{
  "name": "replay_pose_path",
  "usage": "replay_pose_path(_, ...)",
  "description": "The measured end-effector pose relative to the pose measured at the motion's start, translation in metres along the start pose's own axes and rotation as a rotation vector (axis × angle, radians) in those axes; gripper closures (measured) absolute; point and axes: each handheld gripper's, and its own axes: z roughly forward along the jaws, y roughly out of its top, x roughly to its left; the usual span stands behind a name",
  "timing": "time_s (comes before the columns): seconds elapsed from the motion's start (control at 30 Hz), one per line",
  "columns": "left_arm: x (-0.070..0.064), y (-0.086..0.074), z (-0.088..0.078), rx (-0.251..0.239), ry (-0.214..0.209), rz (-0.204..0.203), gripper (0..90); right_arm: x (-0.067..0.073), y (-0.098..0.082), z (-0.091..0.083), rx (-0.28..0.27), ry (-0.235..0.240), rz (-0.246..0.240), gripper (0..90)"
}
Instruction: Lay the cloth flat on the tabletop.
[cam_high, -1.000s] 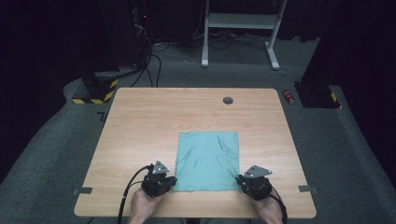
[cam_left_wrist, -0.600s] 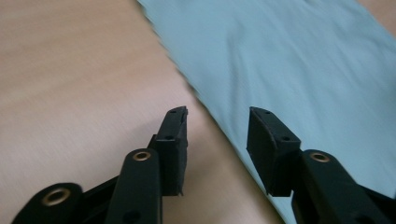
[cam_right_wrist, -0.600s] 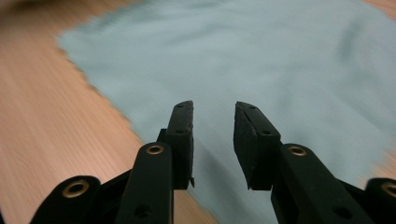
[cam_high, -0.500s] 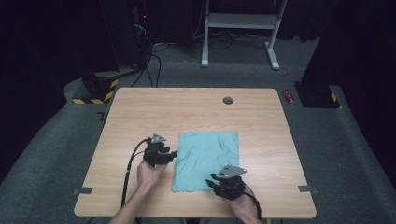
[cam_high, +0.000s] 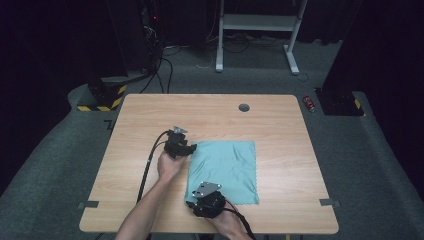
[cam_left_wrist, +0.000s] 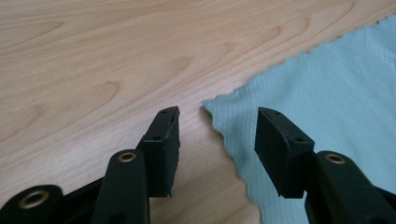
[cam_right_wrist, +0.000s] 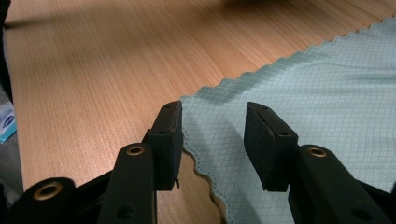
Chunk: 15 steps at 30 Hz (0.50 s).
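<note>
Waffle-textured matt cloth (cam_high: 225, 170), wood-grain table (cam_high: 150, 120)

Left tool (cam_high: 192, 148) moved to cloth's (cam_high: 225, 170) far-left corner, right tool (cam_high: 192, 202) to near-left; jaws opening, empty

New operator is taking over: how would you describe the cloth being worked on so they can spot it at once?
On the wooden table, look at the near half, right of centre. The pale teal cloth lies flat there between the left gripper and right gripper; it is the table's sole fabric, with scalloped edges.

No legible text, label or number on anything.
</note>
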Motion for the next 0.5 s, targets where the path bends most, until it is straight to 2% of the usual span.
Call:
replay_pose_path(0.07,-0.003,0.005,0.006,0.003,0.01,0.019,50.4,-0.001,0.0,0.0,-0.001,0.003,0.011,57.3)
replay_pose_path(0.13,-0.004,0.01,0.01,0.026,0.016,0.03,51.5,0.0,0.0,0.0,0.003,0.002,0.008,57.9)
replay_pose_path(0.23,-0.007,0.014,0.013,0.031,0.018,0.03,56.8,0.002,-0.001,0.001,0.011,-0.008,-0.007,60.3)
replay_pose_path(0.33,-0.008,0.014,0.013,0.032,0.031,0.032,65.2,0.001,0.0,0.001,0.015,-0.025,-0.007,66.6)
replay_pose_path(0.43,-0.006,0.014,0.011,0.049,0.042,0.048,75.0,0.003,0.001,0.001,0.025,-0.051,-0.028,73.4)
replay_pose_path(0.5,-0.004,0.013,0.01,0.056,0.045,0.053,81.6,0.003,0.002,0.001,0.024,-0.051,-0.033,78.7)
